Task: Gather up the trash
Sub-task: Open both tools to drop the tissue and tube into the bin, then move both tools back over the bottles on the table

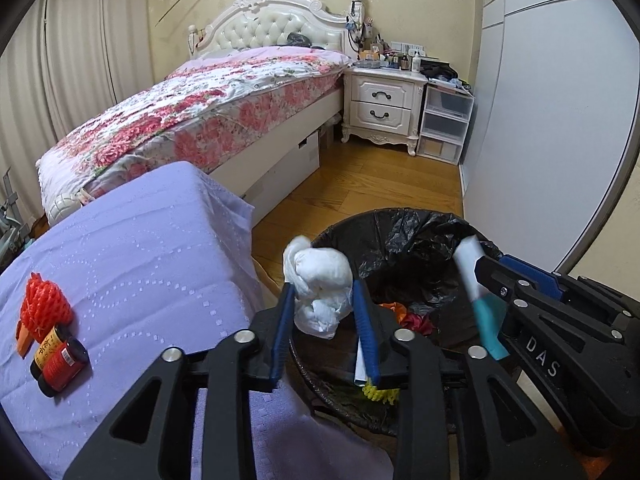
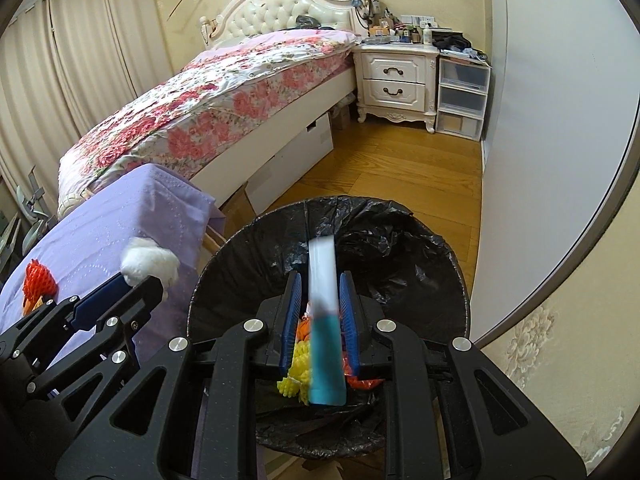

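Two grippers hover over the black-lined bin (image 2: pixel 420 256). Left gripper (image 1: pixel 324 300) pinches a crumpled white tissue wad (image 1: pixel 320 284) between its jaws: soft, light, best squeezed mid-bulk. Right gripper (image 2: pixel 320 312) shows jaws spread beside a blurred white-and-teal tube (image 2: pixel 324 320), seemingly loose, probably smooth and slippery.

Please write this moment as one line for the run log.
left gripper: shut on white wad, at bin rim | right gripper: open, teal-white tube blurred above bin
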`<state>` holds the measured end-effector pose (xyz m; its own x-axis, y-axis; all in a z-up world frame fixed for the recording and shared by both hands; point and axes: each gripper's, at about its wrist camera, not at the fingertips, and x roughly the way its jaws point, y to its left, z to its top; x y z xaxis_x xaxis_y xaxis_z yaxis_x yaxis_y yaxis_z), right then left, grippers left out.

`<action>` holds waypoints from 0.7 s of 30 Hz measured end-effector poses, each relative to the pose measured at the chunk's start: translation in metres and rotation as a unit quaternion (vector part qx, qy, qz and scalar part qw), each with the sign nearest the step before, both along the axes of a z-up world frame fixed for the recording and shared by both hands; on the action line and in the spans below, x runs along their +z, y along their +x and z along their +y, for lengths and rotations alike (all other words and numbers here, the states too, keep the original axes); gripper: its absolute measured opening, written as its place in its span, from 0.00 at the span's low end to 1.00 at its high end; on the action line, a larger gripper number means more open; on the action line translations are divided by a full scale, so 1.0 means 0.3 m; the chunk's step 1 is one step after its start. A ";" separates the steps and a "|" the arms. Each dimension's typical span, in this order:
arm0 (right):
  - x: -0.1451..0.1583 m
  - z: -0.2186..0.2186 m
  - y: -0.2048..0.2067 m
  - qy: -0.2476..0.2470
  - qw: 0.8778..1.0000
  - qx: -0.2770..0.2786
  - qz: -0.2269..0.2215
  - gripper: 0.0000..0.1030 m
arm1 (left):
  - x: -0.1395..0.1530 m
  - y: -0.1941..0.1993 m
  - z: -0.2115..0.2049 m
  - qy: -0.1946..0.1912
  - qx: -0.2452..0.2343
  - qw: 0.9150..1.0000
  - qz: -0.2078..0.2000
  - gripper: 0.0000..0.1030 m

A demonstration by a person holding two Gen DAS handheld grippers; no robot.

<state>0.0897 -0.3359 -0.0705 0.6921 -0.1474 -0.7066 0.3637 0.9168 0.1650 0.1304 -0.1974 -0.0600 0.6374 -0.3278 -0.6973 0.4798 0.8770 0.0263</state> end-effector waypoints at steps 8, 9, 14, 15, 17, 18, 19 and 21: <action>-0.004 -0.022 -0.011 0.003 1.000 -0.013 -0.002 0.31 | 0.010 0.007 0.012 -0.006 0.016 1.000 0.000 0.65; -0.003 -0.023 -0.013 0.003 1.000 -0.014 -0.003 0.32 | 0.011 0.007 0.021 -0.008 0.020 1.000 0.002 0.66; 0.000 -0.017 -0.029 0.005 1.000 -0.015 -0.005 0.32 | 0.019 -0.001 0.070 -0.010 0.037 0.999 0.006 0.67; 0.001 -0.013 -0.031 0.006 1.000 -0.013 -0.005 0.32 | 0.022 -0.006 0.086 -0.009 0.042 0.999 0.006 0.67; 0.002 0.005 -0.033 0.008 1.000 -0.007 -0.005 0.32 | 0.023 -0.018 0.127 -0.010 0.054 0.998 0.006 0.67; 0.002 0.016 -0.035 0.010 1.000 -0.003 -0.005 0.33 | 0.022 -0.023 0.145 -0.011 0.059 0.998 0.007 0.68; 0.001 0.024 -0.036 0.013 1.000 0.000 -0.005 0.34 | 0.022 -0.030 0.169 -0.012 0.066 0.998 0.009 0.68; -0.002 0.063 -0.039 0.022 1.000 0.015 -0.004 0.38 | 0.016 -0.045 0.224 -0.012 0.081 0.997 0.014 0.68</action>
